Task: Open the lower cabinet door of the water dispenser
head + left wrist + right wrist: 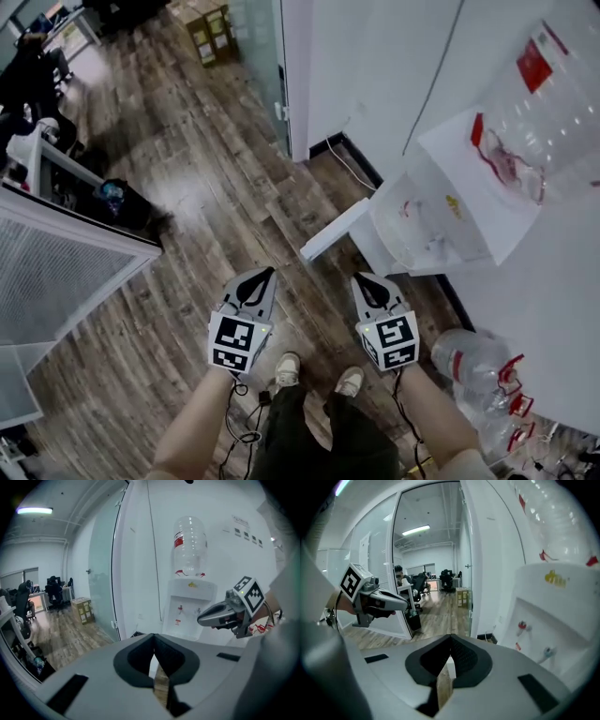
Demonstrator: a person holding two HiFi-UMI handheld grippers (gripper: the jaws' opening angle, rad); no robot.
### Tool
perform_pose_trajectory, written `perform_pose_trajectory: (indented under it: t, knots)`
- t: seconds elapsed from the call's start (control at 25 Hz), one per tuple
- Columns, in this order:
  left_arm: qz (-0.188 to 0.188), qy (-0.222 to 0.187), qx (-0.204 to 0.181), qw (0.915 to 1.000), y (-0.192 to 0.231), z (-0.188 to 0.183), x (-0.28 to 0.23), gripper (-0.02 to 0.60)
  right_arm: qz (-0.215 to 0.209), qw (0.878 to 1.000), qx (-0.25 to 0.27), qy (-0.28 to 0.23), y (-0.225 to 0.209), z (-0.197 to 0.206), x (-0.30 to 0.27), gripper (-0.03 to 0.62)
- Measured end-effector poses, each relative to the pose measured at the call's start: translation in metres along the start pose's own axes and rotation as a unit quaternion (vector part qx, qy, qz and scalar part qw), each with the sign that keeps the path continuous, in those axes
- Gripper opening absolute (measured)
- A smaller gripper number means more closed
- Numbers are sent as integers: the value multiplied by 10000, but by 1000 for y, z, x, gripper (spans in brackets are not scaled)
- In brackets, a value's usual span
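The white water dispenser (469, 178) stands against the wall at the right, with a clear bottle (544, 94) on top. Its lower cabinet door (334, 230) stands swung out over the wooden floor. My left gripper (267, 272) and right gripper (361, 277) are side by side in the air above my feet, short of the door and touching nothing. Both are shut and empty. In the left gripper view the tips (153, 637) meet, and the dispenser (190, 606) lies ahead. In the right gripper view the tips (451, 639) meet, with the dispenser's taps (522, 626) to the right.
Empty water bottles (473, 361) lie on the floor at my right. A white grille panel (56, 272) is at the left. A glass door (258, 56) and cardboard boxes (208, 33) lie further off, and desks with seated people (28, 75) are at the far left.
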State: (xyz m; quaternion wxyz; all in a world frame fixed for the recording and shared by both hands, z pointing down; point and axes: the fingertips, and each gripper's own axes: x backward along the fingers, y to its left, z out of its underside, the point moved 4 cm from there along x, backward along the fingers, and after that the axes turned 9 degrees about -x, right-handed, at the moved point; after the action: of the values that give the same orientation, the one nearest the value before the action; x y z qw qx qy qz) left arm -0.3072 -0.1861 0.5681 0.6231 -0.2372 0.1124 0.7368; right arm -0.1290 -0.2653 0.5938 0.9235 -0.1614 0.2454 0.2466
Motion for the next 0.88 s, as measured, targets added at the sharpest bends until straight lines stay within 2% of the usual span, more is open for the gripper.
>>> perform_pose_trajectory:
  t: [0.16,0.36,0.6,0.88]
  knots:
    - [98,-148,-34,9998,-11,-49,23,6,72,9997,3,-239,2,-53,52,6]
    - [97,-428,-137,9989,-30,-112,65,6,393,9962,379,-677,14,-115,126,6]
    - [169,-867,-323,9956,-50,-189,127,5,599,9895,305,-1281,32,-182,227,6]
    - [262,-1330,-638,9887,-76,-260,192,6,775,9764,282,-1995,53,-224,335,6]
